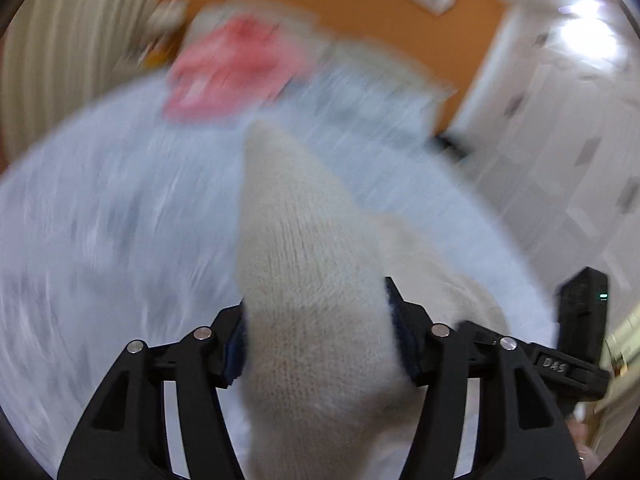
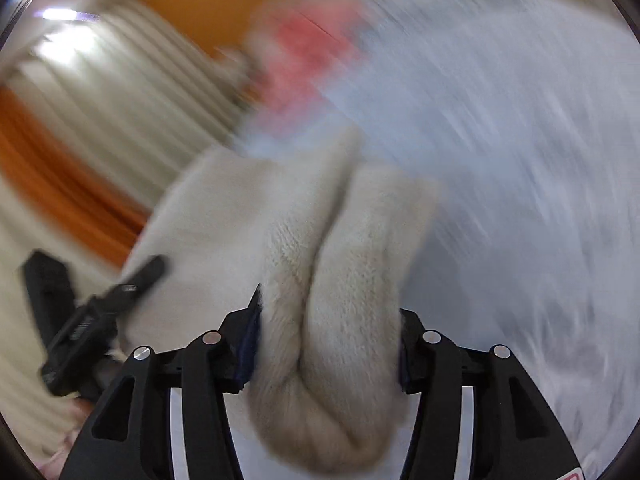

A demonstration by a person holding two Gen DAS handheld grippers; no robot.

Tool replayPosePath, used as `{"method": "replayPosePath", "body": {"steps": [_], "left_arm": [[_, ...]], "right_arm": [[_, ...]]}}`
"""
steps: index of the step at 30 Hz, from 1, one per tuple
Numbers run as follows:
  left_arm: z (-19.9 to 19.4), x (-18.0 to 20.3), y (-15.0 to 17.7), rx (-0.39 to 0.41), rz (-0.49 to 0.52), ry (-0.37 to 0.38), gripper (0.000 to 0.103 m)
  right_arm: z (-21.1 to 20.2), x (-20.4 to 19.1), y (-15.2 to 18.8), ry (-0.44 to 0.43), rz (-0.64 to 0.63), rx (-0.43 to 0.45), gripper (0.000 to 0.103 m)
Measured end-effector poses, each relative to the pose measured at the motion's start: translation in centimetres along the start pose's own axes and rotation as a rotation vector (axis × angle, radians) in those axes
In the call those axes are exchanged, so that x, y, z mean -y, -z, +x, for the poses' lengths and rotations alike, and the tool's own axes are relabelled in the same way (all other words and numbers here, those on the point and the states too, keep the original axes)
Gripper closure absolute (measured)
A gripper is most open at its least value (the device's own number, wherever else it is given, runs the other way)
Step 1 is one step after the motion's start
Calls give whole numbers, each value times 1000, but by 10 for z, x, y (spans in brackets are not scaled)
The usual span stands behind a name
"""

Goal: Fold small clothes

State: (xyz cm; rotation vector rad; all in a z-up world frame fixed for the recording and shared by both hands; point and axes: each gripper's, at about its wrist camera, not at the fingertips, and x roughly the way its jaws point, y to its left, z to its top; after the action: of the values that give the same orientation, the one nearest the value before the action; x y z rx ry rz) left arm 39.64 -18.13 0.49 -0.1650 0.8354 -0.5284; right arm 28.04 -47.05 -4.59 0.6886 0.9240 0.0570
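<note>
Pale blue bedding (image 1: 100,220) spreads blurred beneath both tools, where the left gripper (image 1: 316,332) clamps a cream knitted garment (image 1: 304,248) and the right gripper (image 2: 328,340) pinches its bunched fold, with a pink cloth (image 1: 228,68) farther off by an orange wall (image 1: 360,20).

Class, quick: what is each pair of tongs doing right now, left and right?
Left tongs: closed on the cream knitted garment.
Right tongs: closed on a bunched fold of the same cream knitted garment.
</note>
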Motion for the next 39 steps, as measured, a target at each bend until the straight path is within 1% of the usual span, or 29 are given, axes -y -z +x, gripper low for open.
{"method": "replayPosePath", "body": {"steps": [1, 2, 3, 4, 5, 6, 7, 8, 9, 10, 11, 12, 13, 14, 15, 16, 17, 18, 20, 23, 25, 28, 30, 31, 33, 34, 35, 37, 39], "left_arm": [[26, -20, 24, -79, -32, -101, 50], [31, -34, 37, -101, -47, -155, 56], [27, -42, 43, -90, -66, -149, 53], [16, -51, 49, -55, -95, -112, 53], [1, -58, 51, -16, -114, -93, 49], [-11, -60, 49, 6, -114, -91, 49], [-20, -58, 46, 26, -111, -85, 48], [-29, -53, 42, 48, -106, -65, 48], [-31, -46, 37, 55, -97, -50, 45], [-33, -37, 34, 53, -86, -42, 42], [-30, -25, 32, 38, -65, -39, 37], [-21, -15, 30, 21, -37, -48, 32], [-9, -5, 35, -6, 10, -80, 31], [8, 1, 40, -45, 48, -121, 31], [25, 2, 46, -99, 76, -167, 32], [37, 4, 54, -149, 98, -200, 34], [45, 6, 63, -168, 132, -241, 34], [41, 10, 66, -144, 160, -257, 34], [28, 16, 64, -137, 169, -239, 35], [5, 19, 60, -112, 143, -222, 35], [-10, 25, 63, -93, 152, -228, 35], [-26, 36, 68, -78, 177, -245, 35], [-25, 39, 70, -93, 179, -250, 35], [-23, 39, 69, -97, 180, -259, 35], [-14, 36, 71, -118, 181, -281, 35], [-10, 35, 72, -130, 178, -290, 35], [-3, 32, 74, -152, 177, -301, 35], [6, 27, 79, -178, 176, -325, 35], [13, 20, 84, -208, 172, -351, 35]], "right_arm": [[12, 15, 7, 57, 34, -42, 53], [13, 31, 20, 84, 66, -38, 54], [2, 36, 28, 31, 76, 2, 54], [-18, 34, 35, 41, 66, 66, 54], [-31, 28, 38, 62, 43, 100, 54], [-42, 19, 39, 51, 8, 129, 56], [-50, 9, 38, 24, -19, 148, 62], [-56, -6, 36, -7, -50, 158, 72], [-56, -19, 33, -24, -74, 153, 78], [-53, -30, 31, -33, -98, 141, 85], [-41, -40, 29, -34, -128, 114, 89], [-28, -41, 29, -7, -144, 87, 90], [-10, -39, 33, 47, -155, 48, 90], [17, -27, 37, 122, -148, -29, 100], [37, -12, 43, 152, -116, -81, 102], [38, -6, 43, 122, -90, -62, 102], [27, -4, 41, 100, -41, -43, 102], [14, -7, 40, 92, -8, -28, 102], [-15, -19, 42, 90, -25, 22, 94], [-53, -36, 57, 150, -100, 100, 90], [-67, -41, 70, 165, -106, 123, 90], [-62, -36, 77, 193, -105, 123, 90], [-39, -31, 65, 202, -101, 83, 90], [-27, -26, 66, 202, -92, 50, 91], [-6, -14, 70, 241, -85, -19, 92], [7, -8, 73, 257, -78, -65, 100], [20, 2, 77, 257, -65, -111, 101], [26, 5, 81, 259, -65, -138, 101], [19, 1, 85, 278, -70, -130, 94]]}}
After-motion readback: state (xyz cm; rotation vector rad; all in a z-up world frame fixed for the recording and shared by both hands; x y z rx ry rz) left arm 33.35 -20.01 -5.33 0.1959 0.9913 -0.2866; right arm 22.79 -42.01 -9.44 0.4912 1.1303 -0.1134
